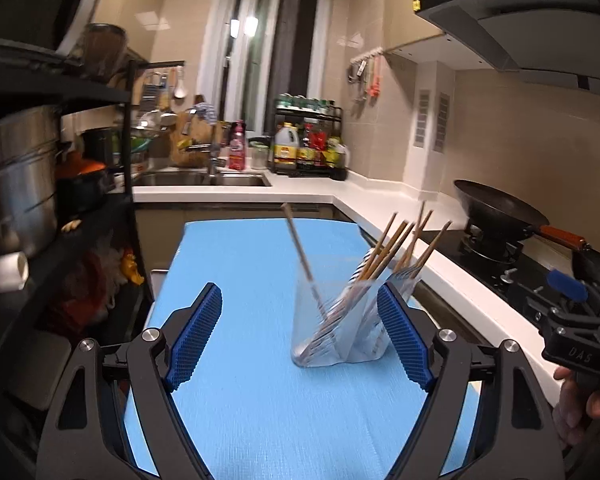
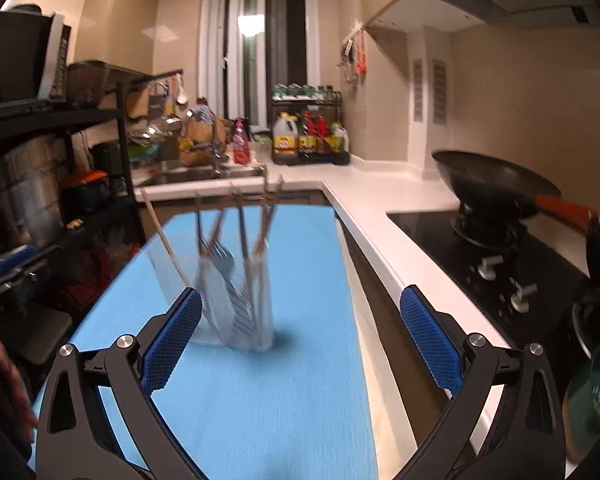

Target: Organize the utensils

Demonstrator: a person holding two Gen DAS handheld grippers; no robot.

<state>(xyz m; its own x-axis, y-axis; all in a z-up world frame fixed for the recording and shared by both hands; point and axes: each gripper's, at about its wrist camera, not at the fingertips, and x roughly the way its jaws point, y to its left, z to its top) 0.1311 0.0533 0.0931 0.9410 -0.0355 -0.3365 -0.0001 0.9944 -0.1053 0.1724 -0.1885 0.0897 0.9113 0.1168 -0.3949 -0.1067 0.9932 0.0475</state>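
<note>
Item: clear container (image 1: 332, 332), one, upright on the blue mat (image 1: 260, 420) that covers the counter (image 1: 384, 216); it sits ahead of both grippers, toward the mat's right side in the left wrist view.

Contents: utensils standing handle-up, heads down, so they fan out and lean on the rim. Wooden-handled pieces (image 1: 396, 244), roughly six or seven in the right-hand bunch; blur prevents an exact count. One separate wooden-handled piece (image 1: 300, 248) leans away to the left. Forks (image 2: 222, 258), at least two by their tines.

Left gripper (image 1: 300, 336): one, jaws apart, nothing between the pads; the container stands beyond them.

Right gripper (image 2: 300, 336): one, jaws spread wide, empty.

Judgement: with everything gathered in one holder and both grippers free, the sorting looks close to complete.

Also present: one black wok (image 1: 496, 208) on the stove.
</note>
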